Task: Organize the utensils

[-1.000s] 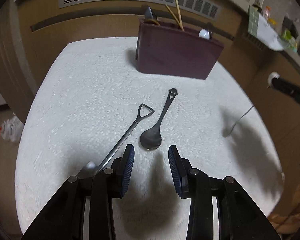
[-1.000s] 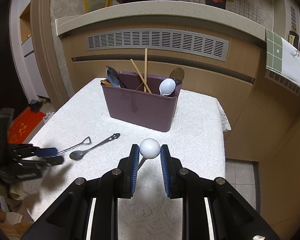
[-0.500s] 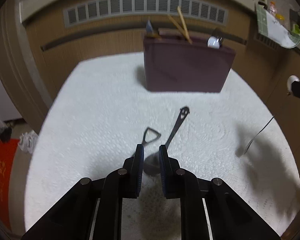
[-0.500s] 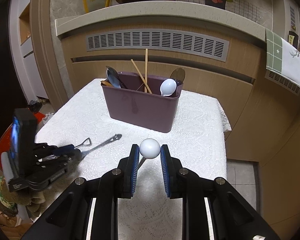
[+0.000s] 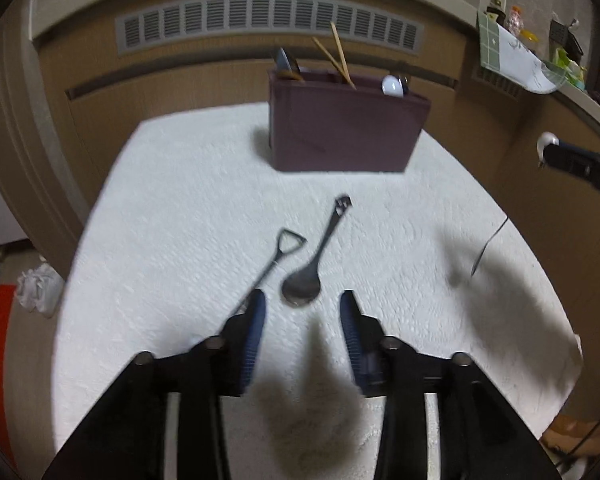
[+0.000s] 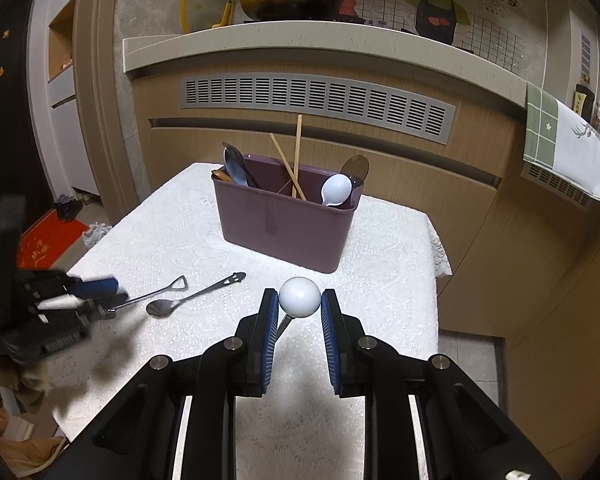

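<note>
A dark spoon with a smiley-face handle (image 5: 314, 258) (image 6: 188, 298) and a shovel-shaped spoon (image 5: 274, 260) (image 6: 160, 291) lie side by side on the white tablecloth (image 5: 180, 220). My left gripper (image 5: 302, 312) is open just behind the dark spoon's bowl; it also shows in the right wrist view (image 6: 96, 296). My right gripper (image 6: 299, 304) is shut on a utensil with a white ball end (image 6: 299, 297), held above the table. The purple utensil holder (image 5: 344, 132) (image 6: 286, 216) stands at the back with spoons and chopsticks in it.
The table's right edge (image 6: 436, 240) drops to the floor beside a wooden counter front. A red mat and shoes (image 6: 48, 236) lie on the floor to the left. My right gripper appears at the right of the left wrist view (image 5: 576, 160).
My left gripper closed near the dark spoon half a second ago and has now opened again and pulled back slightly; both spoons still lie on the cloth. My right gripper has not moved.
</note>
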A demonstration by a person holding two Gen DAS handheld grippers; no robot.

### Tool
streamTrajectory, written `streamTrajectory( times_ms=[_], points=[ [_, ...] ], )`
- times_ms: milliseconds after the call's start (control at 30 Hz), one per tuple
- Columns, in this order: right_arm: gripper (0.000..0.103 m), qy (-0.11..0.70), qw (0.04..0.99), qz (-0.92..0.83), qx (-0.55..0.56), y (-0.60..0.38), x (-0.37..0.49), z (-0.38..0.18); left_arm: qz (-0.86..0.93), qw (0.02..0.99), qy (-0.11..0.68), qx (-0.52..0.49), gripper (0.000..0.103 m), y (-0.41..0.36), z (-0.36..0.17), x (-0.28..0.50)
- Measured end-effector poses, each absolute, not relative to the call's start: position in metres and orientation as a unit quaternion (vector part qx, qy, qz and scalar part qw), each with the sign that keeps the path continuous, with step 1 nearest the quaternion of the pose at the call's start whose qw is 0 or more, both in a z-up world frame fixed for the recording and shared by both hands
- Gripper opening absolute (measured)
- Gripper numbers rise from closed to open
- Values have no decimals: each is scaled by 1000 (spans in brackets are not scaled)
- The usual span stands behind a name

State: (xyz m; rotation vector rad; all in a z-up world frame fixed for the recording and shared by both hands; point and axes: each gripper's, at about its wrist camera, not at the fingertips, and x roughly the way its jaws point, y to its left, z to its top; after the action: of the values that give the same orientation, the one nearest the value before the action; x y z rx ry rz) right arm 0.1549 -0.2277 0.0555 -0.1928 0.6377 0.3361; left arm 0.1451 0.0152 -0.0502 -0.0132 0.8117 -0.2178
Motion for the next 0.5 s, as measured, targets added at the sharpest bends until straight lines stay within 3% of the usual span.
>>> streamTrajectory(
  times_ms=[233,267,333,500],
  points=[
    [20,321,928,165,-87,-229,158,50,-76,910,407,20,45,-8,-76,178],
    [20,323,928,164,-87,-229,159,49,-70,907,415,28,44,-11,-78,181],
    [20,326,927,163,-85,-231,159,47,-59,912,405,38,30,-14,-76,179],
    [20,325,929,159,-82,-234,158,48,-46,933,354,36,29,-5,-48,157]
  ],
)
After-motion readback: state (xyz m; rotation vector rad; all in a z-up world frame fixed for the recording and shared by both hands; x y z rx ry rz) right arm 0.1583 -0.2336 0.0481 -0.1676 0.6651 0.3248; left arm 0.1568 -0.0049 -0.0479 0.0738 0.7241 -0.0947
